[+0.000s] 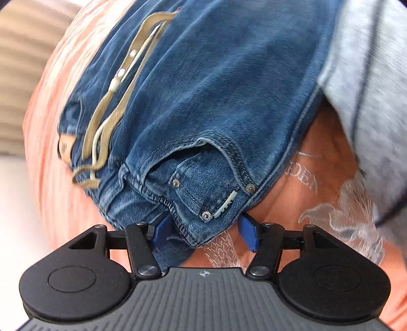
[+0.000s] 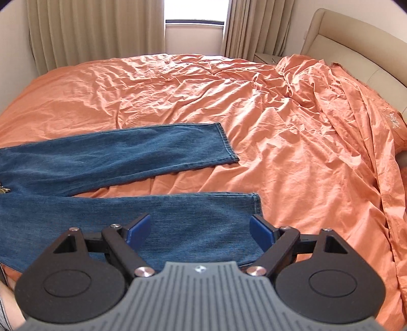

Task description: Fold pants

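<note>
Left wrist: left tongs wide, blue pads straddling the jeans waistband corner at 6 o'clock, not yet pinching, apparently placed to grip it.

Right wrist: right tongs wide, empty, hovering over the near leg; far leg toward 10 o'clock, spread flat on the orange bed for folding.

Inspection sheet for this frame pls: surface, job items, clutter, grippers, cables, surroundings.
Surface: orange bedspread, wrinkled, bunched near the headboard.
Job's things: jeans flat, unfolded, legs spread apart; tan belt at the waist.
Clutter: grey garment beside the jeans' waist.
Grippers: left hand-held gripper open, jeans' waist corner between its fingers; right hand-held gripper open over the nearer leg, holding nothing.
Cables: nothing seen.
Surroundings: beige curtains, window.
</note>
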{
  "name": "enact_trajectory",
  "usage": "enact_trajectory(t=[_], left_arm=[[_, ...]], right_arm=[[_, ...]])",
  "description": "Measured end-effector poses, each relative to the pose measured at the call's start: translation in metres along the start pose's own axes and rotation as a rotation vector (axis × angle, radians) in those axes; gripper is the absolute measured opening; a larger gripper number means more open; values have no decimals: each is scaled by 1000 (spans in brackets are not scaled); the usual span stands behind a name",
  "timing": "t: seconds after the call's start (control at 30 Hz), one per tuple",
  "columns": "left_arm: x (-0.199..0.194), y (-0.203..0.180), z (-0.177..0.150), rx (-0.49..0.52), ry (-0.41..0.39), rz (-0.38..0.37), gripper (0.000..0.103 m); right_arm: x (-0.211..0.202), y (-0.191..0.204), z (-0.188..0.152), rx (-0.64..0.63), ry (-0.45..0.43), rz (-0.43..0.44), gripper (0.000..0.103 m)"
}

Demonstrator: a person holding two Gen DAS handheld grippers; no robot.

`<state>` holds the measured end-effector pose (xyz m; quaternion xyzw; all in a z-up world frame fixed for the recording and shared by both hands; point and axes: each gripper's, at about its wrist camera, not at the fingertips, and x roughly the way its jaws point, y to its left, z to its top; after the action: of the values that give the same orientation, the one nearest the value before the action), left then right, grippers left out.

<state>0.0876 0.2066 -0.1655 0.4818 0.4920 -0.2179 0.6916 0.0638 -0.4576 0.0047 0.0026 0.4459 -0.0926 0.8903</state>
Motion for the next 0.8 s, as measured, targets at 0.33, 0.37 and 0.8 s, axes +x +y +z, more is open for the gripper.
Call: enact_trajectory(t=[0.33,0.37,0.8], left_arm=[[-33,17,12,-183,-59,87,26],[-37,26,19,-218,-67,93,24],[-79,79,93,-384,-95,324,16]], right_arm=[[15,-44,-2,-187,69,-75,81],[17,-45,-4,-234,79,-74,81],[72,-49,-54,-725,234,-62,44]])
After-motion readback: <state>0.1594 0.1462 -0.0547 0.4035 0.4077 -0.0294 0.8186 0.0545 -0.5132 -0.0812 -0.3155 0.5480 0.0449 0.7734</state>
